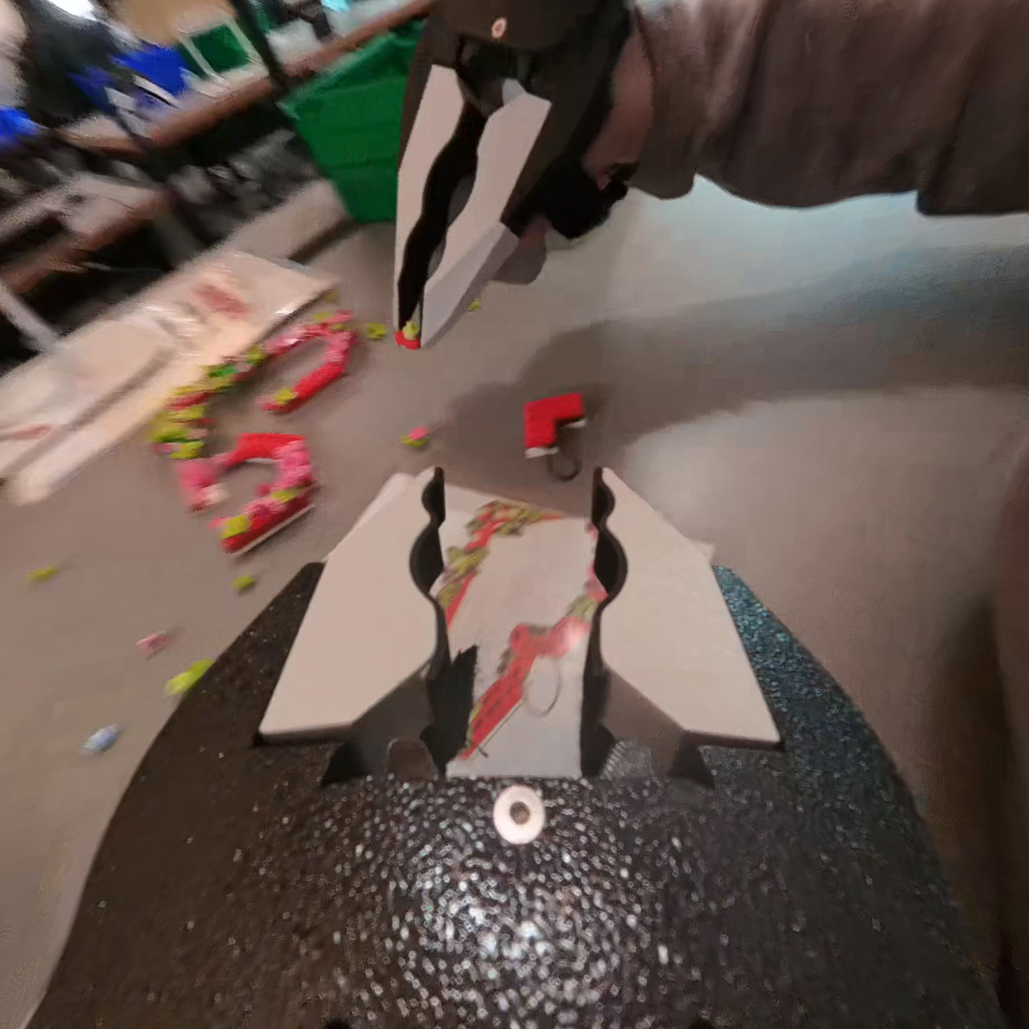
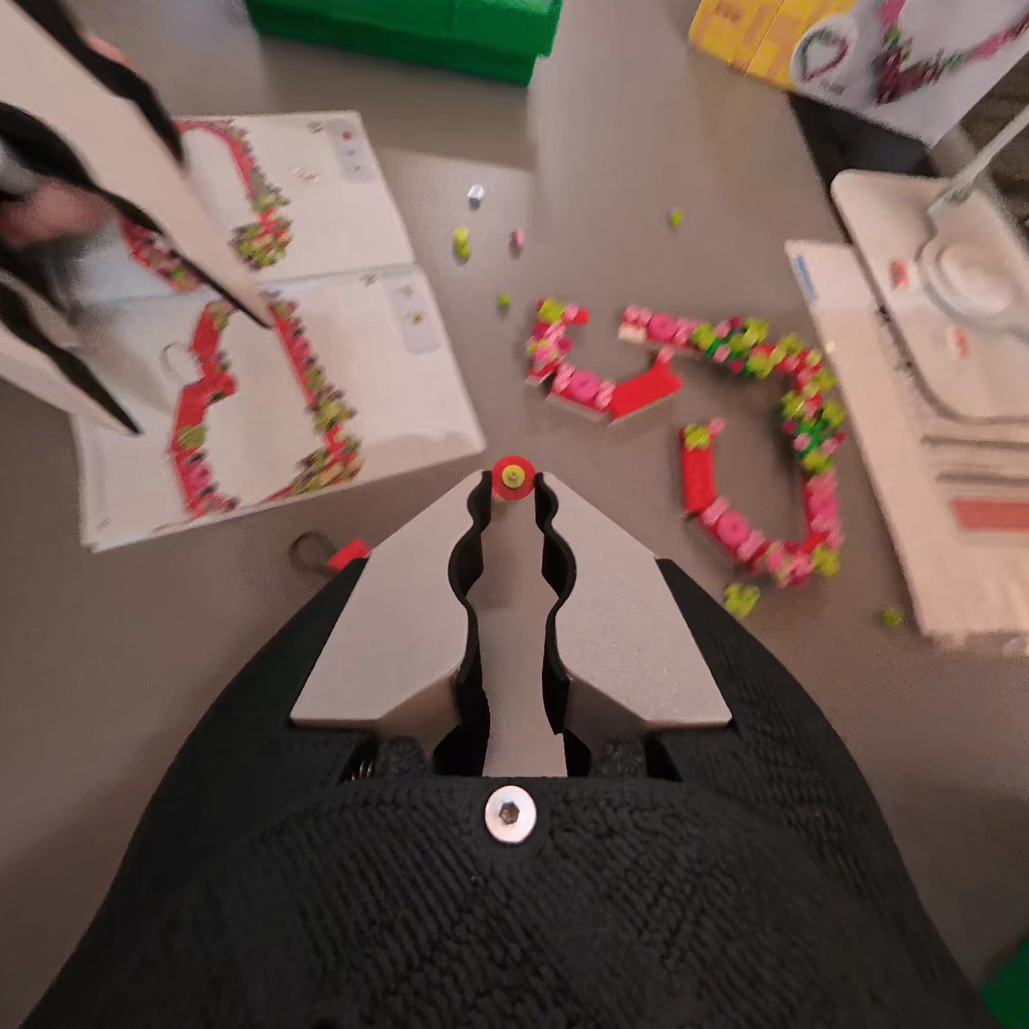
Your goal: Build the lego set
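Right fingers (image 2: 513, 483) pinched on a round red piece (image 2: 512, 480); left fingers (image 1: 518, 490) spread wide, empty.

Your light is even, soft and moderately bright, falling from above. In the left wrist view the right gripper (image 1: 415, 334) throws a broad, soft-edged shadow on the grey table (image 1: 779, 501) just around the red corner piece (image 1: 548, 423). Motion blur smears the far-left lego sections (image 1: 261, 479) and the background shelves badly. Your near gripper bodies stay sharper, with speckled glints on the left gripper (image 1: 518, 490). In the right wrist view the instruction booklet (image 2: 312, 334) and heart-shaped build (image 2: 779, 434) are blurred; wide-angle bending stretches the edges.
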The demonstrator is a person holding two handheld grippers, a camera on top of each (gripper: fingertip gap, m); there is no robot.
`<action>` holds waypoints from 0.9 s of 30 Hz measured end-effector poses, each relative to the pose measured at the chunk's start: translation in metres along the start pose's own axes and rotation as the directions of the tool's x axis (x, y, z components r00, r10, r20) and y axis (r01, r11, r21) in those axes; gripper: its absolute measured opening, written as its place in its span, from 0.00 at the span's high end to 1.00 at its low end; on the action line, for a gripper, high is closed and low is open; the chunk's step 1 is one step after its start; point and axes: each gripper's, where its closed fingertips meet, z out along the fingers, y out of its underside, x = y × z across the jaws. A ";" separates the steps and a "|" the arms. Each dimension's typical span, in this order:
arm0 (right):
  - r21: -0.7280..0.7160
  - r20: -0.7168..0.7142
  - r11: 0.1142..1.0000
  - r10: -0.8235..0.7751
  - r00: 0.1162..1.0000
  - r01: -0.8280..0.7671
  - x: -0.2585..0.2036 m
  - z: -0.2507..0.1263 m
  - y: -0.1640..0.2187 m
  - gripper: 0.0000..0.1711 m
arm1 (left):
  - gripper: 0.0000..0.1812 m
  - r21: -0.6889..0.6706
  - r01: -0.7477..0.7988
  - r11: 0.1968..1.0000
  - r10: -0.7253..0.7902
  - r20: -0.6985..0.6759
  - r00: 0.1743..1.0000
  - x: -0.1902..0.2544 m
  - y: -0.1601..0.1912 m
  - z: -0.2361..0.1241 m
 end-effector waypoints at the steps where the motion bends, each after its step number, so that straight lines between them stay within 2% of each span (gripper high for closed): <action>1: -0.002 0.004 1.000 0.021 1.000 -0.021 -0.011 -0.007 0.010 0.92 | 0.70 -0.022 0.020 1.000 -0.021 -0.046 0.999 0.006 -0.001 0.011; 7: 0.025 0.056 0.992 0.121 0.991 -0.123 -0.050 -0.021 0.043 0.92 | 0.70 -0.194 0.068 0.979 -0.096 -0.136 0.986 0.012 0.009 0.060; 9: 0.039 0.078 0.988 0.144 0.986 -0.147 -0.053 -0.021 0.046 0.92 | 0.80 -0.244 0.056 0.968 -0.097 -0.159 0.983 0.013 0.015 0.069; 10: 0.050 0.089 0.986 0.155 0.984 -0.159 -0.054 -0.020 0.047 0.92 | 0.81 -0.252 0.063 0.966 -0.107 -0.165 0.980 0.013 0.016 0.071; 13: 0.087 0.128 0.976 0.186 0.974 -0.198 -0.054 -0.019 0.047 0.92 | 0.76 -0.251 0.117 0.961 -0.165 -0.180 0.970 0.014 0.015 0.074; 16: 0.097 0.161 0.970 0.207 0.965 -0.224 -0.056 -0.017 0.049 0.92 | 0.75 -0.287 0.122 0.950 -0.177 -0.175 0.969 0.012 0.021 0.077; 21: 0.089 0.166 0.976 0.180 0.969 -0.197 -0.058 -0.014 0.050 0.92 | 0.80 -0.313 0.085 0.946 -0.147 -0.179 0.973 0.014 0.026 0.081; 27: 0.046 0.166 0.991 0.116 0.979 -0.125 -0.059 -0.009 0.050 0.92 | 0.91 -0.320 0.072 0.945 -0.137 -0.186 0.973 0.014 0.026 0.080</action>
